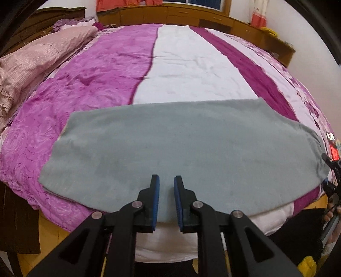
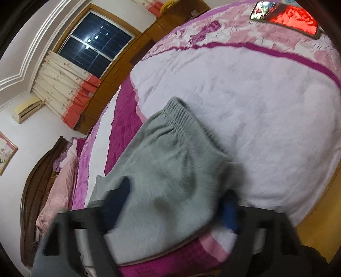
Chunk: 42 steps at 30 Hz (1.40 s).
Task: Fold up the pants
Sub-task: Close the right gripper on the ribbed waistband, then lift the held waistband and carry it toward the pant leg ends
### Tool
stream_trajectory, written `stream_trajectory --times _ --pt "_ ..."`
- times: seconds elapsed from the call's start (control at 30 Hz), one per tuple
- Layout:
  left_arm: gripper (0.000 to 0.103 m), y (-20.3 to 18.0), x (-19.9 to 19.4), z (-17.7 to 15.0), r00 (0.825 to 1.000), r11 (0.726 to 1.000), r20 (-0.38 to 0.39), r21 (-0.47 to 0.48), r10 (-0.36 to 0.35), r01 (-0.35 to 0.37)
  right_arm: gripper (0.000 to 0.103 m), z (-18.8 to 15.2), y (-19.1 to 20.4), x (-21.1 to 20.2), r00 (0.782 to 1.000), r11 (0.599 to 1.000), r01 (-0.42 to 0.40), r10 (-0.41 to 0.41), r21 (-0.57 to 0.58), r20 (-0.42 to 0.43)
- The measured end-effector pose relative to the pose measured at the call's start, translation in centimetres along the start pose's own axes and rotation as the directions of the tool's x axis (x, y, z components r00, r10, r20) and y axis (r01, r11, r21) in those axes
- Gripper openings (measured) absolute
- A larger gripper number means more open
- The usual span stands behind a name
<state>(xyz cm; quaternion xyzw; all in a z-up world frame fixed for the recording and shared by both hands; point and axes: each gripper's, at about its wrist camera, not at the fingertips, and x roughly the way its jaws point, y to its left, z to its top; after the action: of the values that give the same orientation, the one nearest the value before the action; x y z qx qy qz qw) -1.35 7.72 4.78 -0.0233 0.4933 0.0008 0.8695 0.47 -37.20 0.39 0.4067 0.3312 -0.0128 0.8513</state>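
Grey pants (image 1: 181, 144) lie folded lengthwise across the near part of the bed. My left gripper (image 1: 166, 181) hovers over their near long edge. Its blue pads (image 1: 156, 198) stand a narrow gap apart with nothing between them. At the right end of the pants, the right gripper (image 1: 331, 166) shows at the picture's edge. The right wrist view is blurred. There the elastic waistband end of the pants (image 2: 170, 170) fills the space between the fingers of my right gripper (image 2: 177, 190), and both pads touch the bunched cloth.
The bed cover (image 1: 191, 64) has purple, white and magenta stripes. A pink quilt (image 1: 32, 64) is heaped at the far left by the headboard. A phone with a lit red screen (image 2: 285, 18) lies on the bed beyond the waistband. Wooden floor (image 1: 49, 234) shows below the bed's edge.
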Motion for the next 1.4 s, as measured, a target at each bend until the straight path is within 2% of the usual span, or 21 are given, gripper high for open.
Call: stream_trajectory --times 0.03,0.13,0.2,0.3,0.37,0.4,0.43,0.47,0.57,0.7,0.93,1.07,1.13,1.23,1.4 --pt "0.014 -0.3 0.1 -0.1 1.0 1.0 -0.006 0.004 -0.004 0.004 0.03 0.0 0.0 -0.2 1.0 1.0 -0.001 0.001 -0.003 0.005" --pt "0.014 -0.9 0.5 -0.4 1.0 1.0 -0.022 0.016 -0.005 0.005 0.018 -0.1 0.6 -1.1 0.999 0.999 -0.008 0.01 -0.044 0.045" --pt "0.014 -1.2 0.9 -0.5 1.0 1.0 -0.028 0.028 0.006 -0.005 0.015 -0.2 1.0 -1.6 0.997 0.997 -0.002 0.007 -0.073 0.071" --pt "0.014 -1.3 1.5 -0.6 0.999 0.999 -0.036 0.04 0.023 -0.022 0.015 -0.2 1.1 -1.5 0.998 0.997 0.007 -0.002 -0.073 0.066" --pt "0.014 -1.4 1.8 -0.7 0.999 0.999 -0.04 0.043 0.029 -0.028 0.015 -0.1 0.2 -0.7 1.0 1.0 0.018 -0.018 -0.02 0.017" --pt "0.014 -1.4 1.8 -0.8 0.999 0.999 -0.04 0.044 0.032 -0.03 0.018 -0.1 -0.3 -0.1 1.0 1.0 0.019 -0.019 0.013 -0.012" --pt "0.014 -1.5 1.9 -0.9 0.999 0.998 -0.039 0.046 0.037 -0.035 0.021 -0.1 -1.0 0.8 0.998 0.998 0.011 -0.007 0.065 -0.059" --pt "0.015 -1.6 2.0 -0.9 0.998 0.998 -0.036 0.051 0.043 -0.041 0.021 -0.1 -1.4 1.2 0.997 0.996 0.001 0.006 0.091 -0.072" --pt "0.015 -1.9 2.1 -1.0 0.998 0.996 -0.031 0.069 0.063 -0.061 0.023 0.2 -2.0 1.5 0.997 0.991 -0.034 0.043 0.13 -0.071" --pt "0.015 -2.1 2.0 -0.9 0.996 0.995 -0.032 0.069 0.079 -0.077 0.023 0.1 -2.2 1.4 0.996 0.989 -0.044 0.053 0.14 -0.067" --pt "0.015 -2.0 1.6 -0.9 0.996 0.995 -0.038 0.062 0.075 -0.073 0.023 0.0 -0.1 0.9 1.0 1.0 0.018 -0.018 0.009 -0.023" --pt "0.015 -1.8 1.3 -0.8 0.997 0.995 -0.035 0.062 0.075 -0.073 0.022 -0.1 0.1 0.6 1.0 1.0 0.01 -0.01 0.001 -0.011" --pt "0.015 -1.5 1.1 -0.8 0.997 0.996 -0.035 0.058 0.074 -0.072 0.014 -0.2 0.6 0.3 1.0 1.0 0.007 -0.007 -0.026 0.006" --pt "0.015 -1.1 0.7 -0.8 0.997 0.997 -0.034 0.049 0.069 -0.068 0.007 -0.2 1.6 -0.3 1.0 0.996 0.016 -0.013 -0.086 0.028" --pt "0.015 -0.2 0.0 -0.6 0.997 0.996 -0.03 0.041 0.074 -0.073 0.004 -0.2 3.4 -1.4 0.998 0.983 0.035 -0.027 -0.178 0.049"
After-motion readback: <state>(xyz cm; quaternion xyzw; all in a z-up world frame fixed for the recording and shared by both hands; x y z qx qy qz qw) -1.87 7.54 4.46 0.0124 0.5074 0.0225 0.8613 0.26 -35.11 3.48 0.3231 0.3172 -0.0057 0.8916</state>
